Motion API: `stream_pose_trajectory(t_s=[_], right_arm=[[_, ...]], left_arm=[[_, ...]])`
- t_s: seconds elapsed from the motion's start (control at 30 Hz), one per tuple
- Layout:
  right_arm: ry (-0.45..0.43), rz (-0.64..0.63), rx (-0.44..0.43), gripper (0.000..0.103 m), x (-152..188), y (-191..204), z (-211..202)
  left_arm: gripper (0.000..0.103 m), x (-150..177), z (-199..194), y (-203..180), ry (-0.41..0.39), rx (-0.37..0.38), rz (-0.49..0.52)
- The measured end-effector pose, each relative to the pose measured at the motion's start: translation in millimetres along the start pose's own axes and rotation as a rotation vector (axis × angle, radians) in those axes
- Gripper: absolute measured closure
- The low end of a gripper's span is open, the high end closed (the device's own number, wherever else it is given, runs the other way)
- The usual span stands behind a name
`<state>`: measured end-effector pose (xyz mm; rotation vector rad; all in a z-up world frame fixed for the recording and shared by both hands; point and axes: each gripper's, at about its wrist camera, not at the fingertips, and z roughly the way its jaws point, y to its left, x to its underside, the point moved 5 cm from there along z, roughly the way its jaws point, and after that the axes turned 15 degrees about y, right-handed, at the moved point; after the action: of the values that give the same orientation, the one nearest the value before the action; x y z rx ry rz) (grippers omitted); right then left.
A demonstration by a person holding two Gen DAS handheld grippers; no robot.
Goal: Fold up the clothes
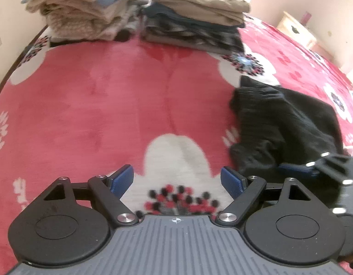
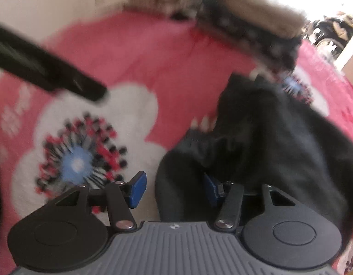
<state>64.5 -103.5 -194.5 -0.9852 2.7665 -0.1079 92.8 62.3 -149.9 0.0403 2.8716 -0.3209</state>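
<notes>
While left gripper [image 1: 176,178] gapes empty, right gripper [image 2: 174,189] spread around black garment [image 2: 268,142], red blanket [image 1: 96,105]

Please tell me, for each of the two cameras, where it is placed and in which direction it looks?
Left wrist: sits on the left gripper, looks along its open fingers over the red floral blanket toward two stacks of folded clothes; the right gripper shows at the black garment.
Right wrist: sits on the right gripper, looks at the black garment bunched between its fingers; a blurred black bar, probably the left gripper, enters from the left.
Shared: blanket, black garment, stacks.
</notes>
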Motion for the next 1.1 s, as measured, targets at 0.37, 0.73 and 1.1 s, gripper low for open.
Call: stream_pose_trajectory(t_s=[0.37,0.73,1.1], right_arm=[[-0.242,0.58,-0.2,0.099,50,-116,-105],[-0.382,1.251,-0.333,0.099,199,-268,-123],[-0.364,1.231,-0.425,0.099,229,-261,-103]], left_arm=[[0.019,-12,1,8,-0.018,-0.013,0.002],[0.019,-28,4,-80,-0.067,0.065,0.169],[0.017,-45,35,-190,-0.1,0.038,0.511]])
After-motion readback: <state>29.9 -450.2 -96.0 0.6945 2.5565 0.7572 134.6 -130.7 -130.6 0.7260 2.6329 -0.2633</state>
